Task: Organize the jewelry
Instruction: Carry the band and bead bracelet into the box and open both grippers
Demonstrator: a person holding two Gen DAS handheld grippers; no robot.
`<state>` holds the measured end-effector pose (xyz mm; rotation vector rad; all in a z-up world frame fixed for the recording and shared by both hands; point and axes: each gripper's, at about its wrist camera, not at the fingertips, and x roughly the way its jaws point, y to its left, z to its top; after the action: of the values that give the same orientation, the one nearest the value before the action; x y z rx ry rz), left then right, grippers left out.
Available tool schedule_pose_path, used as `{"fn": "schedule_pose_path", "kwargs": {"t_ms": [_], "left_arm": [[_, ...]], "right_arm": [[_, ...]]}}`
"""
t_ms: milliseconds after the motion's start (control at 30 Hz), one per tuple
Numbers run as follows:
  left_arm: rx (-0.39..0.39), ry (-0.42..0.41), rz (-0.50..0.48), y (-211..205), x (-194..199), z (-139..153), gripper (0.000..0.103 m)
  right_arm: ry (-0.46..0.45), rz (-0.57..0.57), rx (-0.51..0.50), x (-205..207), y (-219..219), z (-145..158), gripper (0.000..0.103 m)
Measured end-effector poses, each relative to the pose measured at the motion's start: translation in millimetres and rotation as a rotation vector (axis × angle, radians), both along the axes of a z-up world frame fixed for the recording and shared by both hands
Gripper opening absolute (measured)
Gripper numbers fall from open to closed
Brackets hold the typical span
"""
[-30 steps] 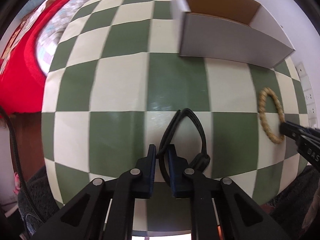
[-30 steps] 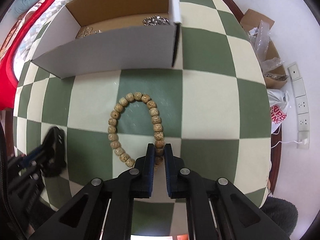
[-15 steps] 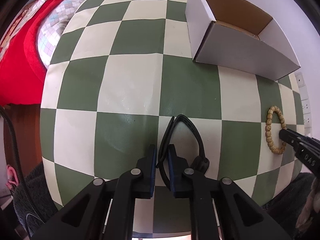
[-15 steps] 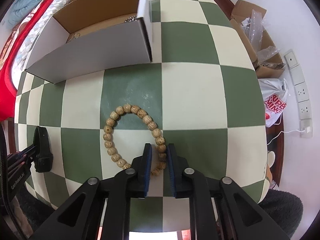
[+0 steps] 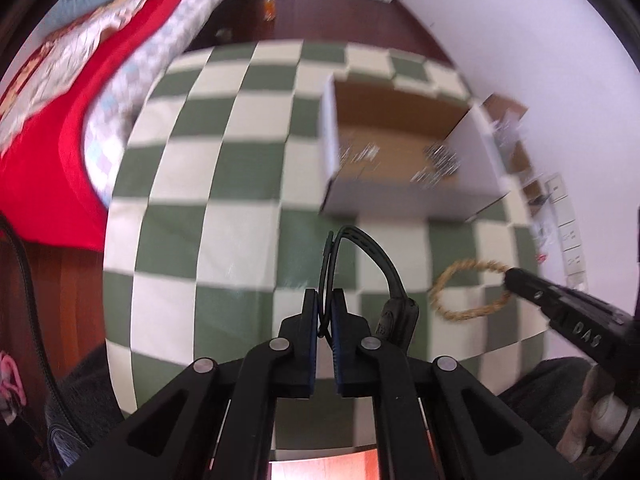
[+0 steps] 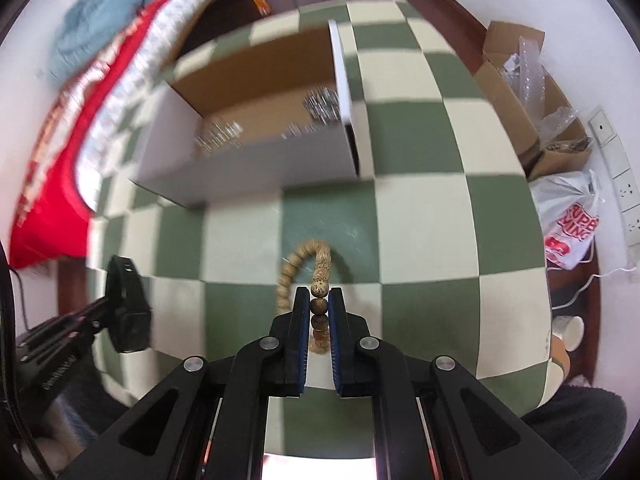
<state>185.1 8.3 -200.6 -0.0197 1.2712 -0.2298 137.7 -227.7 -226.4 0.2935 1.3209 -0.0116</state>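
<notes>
Checked cloth (image 5: 224,184): green and cream squares, covering the surface.
Left gripper (image 5: 327,312): jaws nearly closed, pinching the strap of a black band (image 5: 362,248); also visible at lower left of the right view (image 6: 124,312).
Black band: held off the cloth, loop arching forward from the jaws, thick buckle end hanging just right of them.
Right gripper (image 6: 320,306): jaws closed tight on a bead bracelet (image 6: 308,260); also visible at right edge of the left view (image 5: 516,278).
Bead bracelet: tan speckled wooden beads, several caught between the jaws, rest of the ring curving forward and left, lifted above the cloth; in the left view a blurred tan ring (image 5: 472,288) hanging from the right gripper's tip.
Box (image 6: 256,160): open, white outside, brown card inside, standing on the cloth beyond both grippers; also in the left view (image 5: 404,196).
Inside the box: a few shiny silver pieces (image 6: 320,102), too blurred to name.
Bed (image 5: 68,120): red cover and pale quilt, left of the surface.
Right of the surface: cardboard carton (image 6: 524,96) with clear plastic, white bag with red print (image 6: 568,224) on the floor.
</notes>
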Motion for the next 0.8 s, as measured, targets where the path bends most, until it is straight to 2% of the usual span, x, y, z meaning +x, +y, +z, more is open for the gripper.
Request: {"fn": "schedule_pose_path", "kwargs": {"t_ms": [133,267,367,467,600,800], "left_arm": [[-0.041,-0.058,-0.035,-16.6,23.5,36.5,0.003],[-0.044,-0.083,-0.060,-31.5,50.7,50.0,0.004],[-0.044,-0.068,-0.065,-39.4,71.6,47.5,0.004],[-0.041,-0.038,-0.058,-43.9,94.3,36.8,0.004],[-0.056,0.029,-0.027,-42.9,124.3,14.4,0.004],[-0.078,0.112,0.010,-42.9,157.0,-13.5,0.004]], "right_arm": [[-0.068,0.013,0.041,7.6,3.6,38.7,0.009],[-0.129,0.030,0.075,23.0,-0.3,78.1,0.009],[-0.177,0.051,0.078,40.2,0.2,110.6,0.009],[-0.195,0.068,0.083,60.6,2.1,127.9,0.009],[-0.181,0.093,0.068,94.4,5.2,129.5,0.009],[-0.094,0.126,0.039,144.5,12.2,91.5,0.010]]}}
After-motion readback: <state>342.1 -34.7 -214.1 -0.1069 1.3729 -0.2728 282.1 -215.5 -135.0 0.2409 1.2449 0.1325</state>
